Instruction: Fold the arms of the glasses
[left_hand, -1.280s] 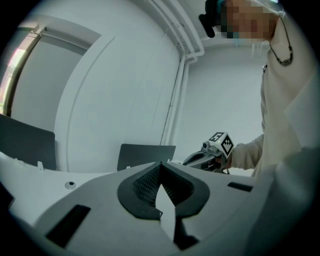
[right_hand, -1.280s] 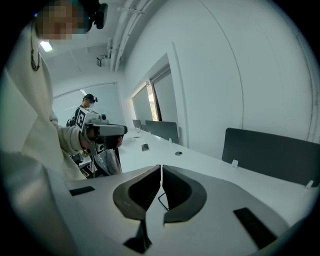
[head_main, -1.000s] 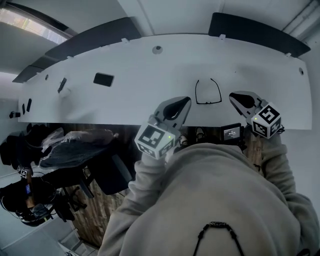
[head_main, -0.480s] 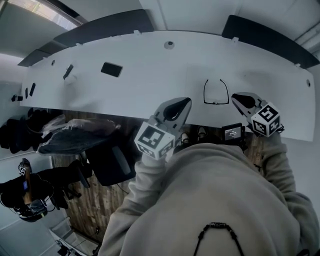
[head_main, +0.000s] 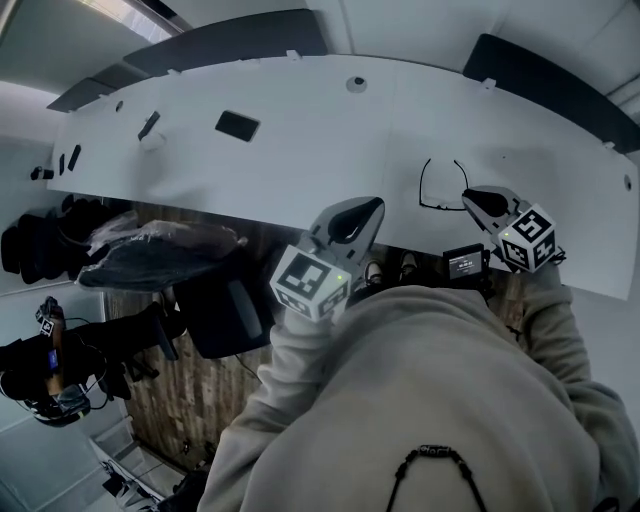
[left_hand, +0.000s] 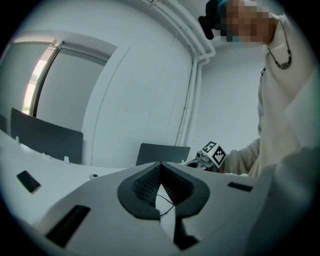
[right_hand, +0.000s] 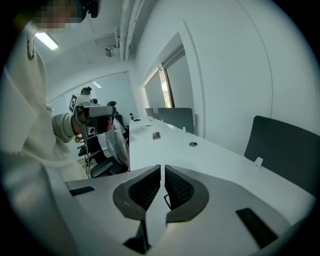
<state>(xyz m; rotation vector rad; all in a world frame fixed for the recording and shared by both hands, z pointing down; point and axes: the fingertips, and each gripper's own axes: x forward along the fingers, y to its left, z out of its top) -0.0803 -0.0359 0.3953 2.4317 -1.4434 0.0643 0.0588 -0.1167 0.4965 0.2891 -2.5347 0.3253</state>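
Black thin-framed glasses (head_main: 443, 185) lie on the white table (head_main: 300, 150) with both arms spread open toward the far side. My right gripper (head_main: 467, 195) is shut and empty, its tip right beside the glasses' right arm. In the right gripper view a bit of the frame (right_hand: 166, 200) shows below the closed right gripper (right_hand: 162, 167). My left gripper (head_main: 377, 204) hangs over the table's near edge, left of the glasses, shut on nothing. Through the gap under the left gripper (left_hand: 160, 165) the thin frame (left_hand: 167, 202) shows.
A black phone (head_main: 237, 125) and small dark items (head_main: 149, 125) lie on the table's left part. A round grommet (head_main: 356, 84) sits near the far edge, with dark chair backs (head_main: 545, 68) behind it. A small device (head_main: 465, 263) is by the near edge. A plastic-wrapped chair (head_main: 160, 255) stands lower left.
The right gripper has sunk and closed in on the glasses' right arm. The left gripper now stands farther from the glasses in the head view. Both stayed shut.
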